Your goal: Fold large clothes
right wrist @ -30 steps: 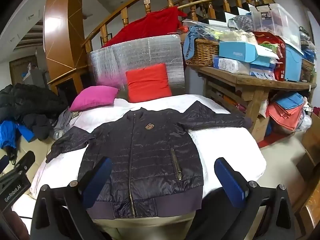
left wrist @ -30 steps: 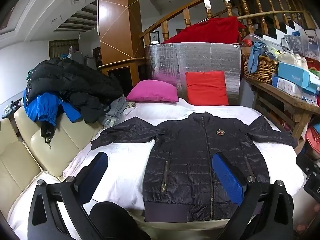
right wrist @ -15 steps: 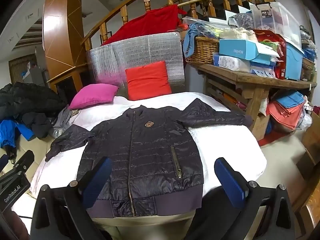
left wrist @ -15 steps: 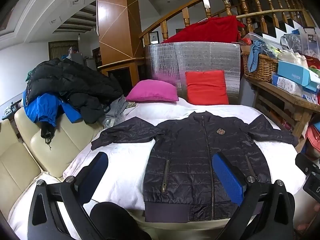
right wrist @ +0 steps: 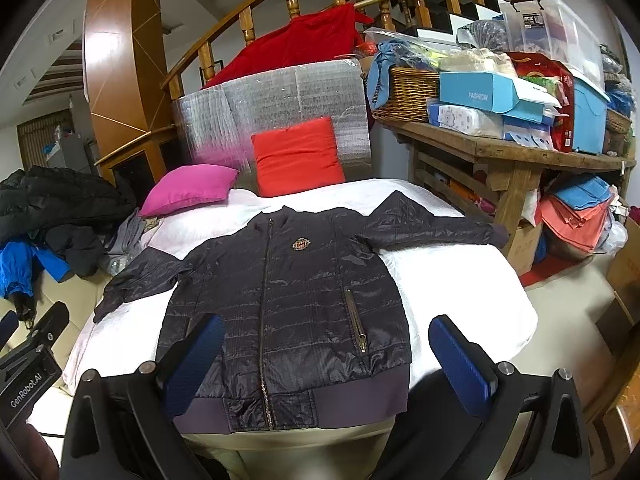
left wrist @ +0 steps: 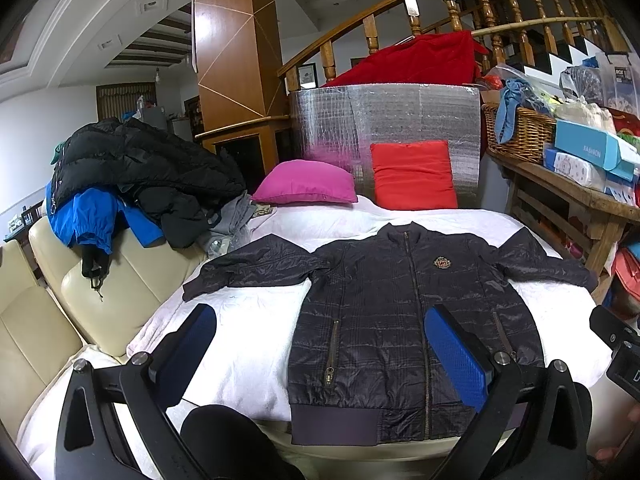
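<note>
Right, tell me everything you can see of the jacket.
The jacket is dark navy, quilted and slightly shiny, like a light puffer. It lies flat, front up, on the white sheet, zipped closed, collar away from the cameras, both sleeves spread sideways. It has a crest badge on the chest, two zipped slanted pockets and a plain ribbed hem at the near edge. Only the sheet touches it; both grippers are open, clear of it.

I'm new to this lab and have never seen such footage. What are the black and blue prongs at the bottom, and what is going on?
No robot here: a person holds a two-finger gripper in each hand, with a fisheye camera on each looking along its fingers. One picture shows the left gripper, the other the right gripper. Both are open and hold nothing. A dark jacket lies flat, zipped, sleeves spread, on a white-covered surface. A pink pillow and red pillow sit behind it.
</note>
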A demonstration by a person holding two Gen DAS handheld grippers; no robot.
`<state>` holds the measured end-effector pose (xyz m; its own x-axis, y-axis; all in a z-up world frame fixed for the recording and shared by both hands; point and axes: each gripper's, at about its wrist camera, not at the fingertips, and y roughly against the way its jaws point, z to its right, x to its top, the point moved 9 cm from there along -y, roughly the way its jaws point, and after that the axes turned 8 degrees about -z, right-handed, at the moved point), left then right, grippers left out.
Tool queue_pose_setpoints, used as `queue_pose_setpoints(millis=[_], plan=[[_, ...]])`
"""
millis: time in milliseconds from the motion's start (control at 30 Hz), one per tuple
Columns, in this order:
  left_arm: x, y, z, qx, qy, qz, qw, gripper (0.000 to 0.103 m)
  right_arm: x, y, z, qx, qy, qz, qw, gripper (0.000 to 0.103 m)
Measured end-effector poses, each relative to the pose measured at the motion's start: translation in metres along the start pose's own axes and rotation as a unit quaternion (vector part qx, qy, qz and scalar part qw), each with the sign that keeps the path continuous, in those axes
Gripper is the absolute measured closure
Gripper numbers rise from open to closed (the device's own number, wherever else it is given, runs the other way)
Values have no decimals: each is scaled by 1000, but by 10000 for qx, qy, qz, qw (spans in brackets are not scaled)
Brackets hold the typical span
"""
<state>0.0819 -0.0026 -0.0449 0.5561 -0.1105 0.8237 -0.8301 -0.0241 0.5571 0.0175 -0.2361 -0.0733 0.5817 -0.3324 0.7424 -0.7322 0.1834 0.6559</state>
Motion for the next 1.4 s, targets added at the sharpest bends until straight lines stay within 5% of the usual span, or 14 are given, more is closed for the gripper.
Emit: queue_pose_setpoints(millis=[1400], plan=[[0, 1, 1, 19, -41, 2, 10000, 0, -2, -3, -3, 49, -15, -47, 10000, 0]])
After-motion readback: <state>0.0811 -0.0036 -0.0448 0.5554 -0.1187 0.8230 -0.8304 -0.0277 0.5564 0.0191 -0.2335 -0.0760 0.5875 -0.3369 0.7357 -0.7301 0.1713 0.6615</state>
